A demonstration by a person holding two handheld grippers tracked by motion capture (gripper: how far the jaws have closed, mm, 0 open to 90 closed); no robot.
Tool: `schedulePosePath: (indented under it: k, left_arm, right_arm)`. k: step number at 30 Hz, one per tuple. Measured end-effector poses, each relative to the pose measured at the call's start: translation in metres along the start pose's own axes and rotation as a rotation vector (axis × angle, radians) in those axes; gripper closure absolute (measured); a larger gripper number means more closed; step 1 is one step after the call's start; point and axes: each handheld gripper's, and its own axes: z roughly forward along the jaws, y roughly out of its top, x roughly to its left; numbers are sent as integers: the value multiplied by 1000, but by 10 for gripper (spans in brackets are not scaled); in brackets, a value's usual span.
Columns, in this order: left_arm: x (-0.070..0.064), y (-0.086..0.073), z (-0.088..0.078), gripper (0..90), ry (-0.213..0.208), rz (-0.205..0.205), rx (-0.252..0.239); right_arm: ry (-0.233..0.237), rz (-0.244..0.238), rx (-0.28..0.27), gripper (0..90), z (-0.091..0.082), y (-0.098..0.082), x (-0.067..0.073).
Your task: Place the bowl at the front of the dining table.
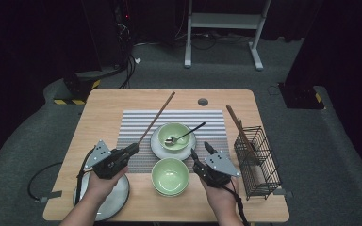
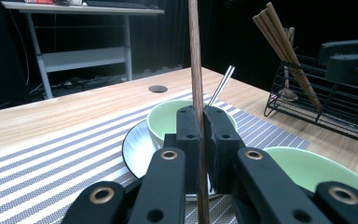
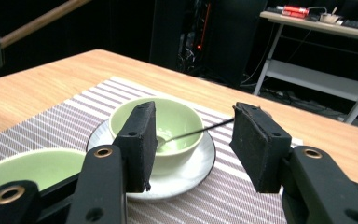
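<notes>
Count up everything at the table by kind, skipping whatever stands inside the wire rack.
Green bowls: 2
Plates: 2
Spoon: 1
Chopstick, clamped in the left gripper: 1
Striped placemat: 1
Wire rack: 1
Total: 8

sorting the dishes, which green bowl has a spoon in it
The far green bowl, sitting on a plate, holds the spoon; the near green bowl is empty.

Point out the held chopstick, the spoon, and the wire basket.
chopstick [image 2: 195, 56], left gripper view, shaft above the jaws.
spoon [image 1: 186, 133], high view, mid-handle.
wire basket [image 1: 268, 162], high view, right side wall.
</notes>
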Motion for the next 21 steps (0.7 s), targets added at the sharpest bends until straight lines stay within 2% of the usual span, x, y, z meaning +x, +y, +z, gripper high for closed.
schedulePosePath:
  k: [7,21]
  left_arm:
    - [1,-1,4,847,18,1,16]
    - [6,-2,13,847,49,-8,53]
  right_arm:
    - [-15,-7,34,489,-3,-16,-3]
    - [-60,-22,61,468,-4,-43,-9]
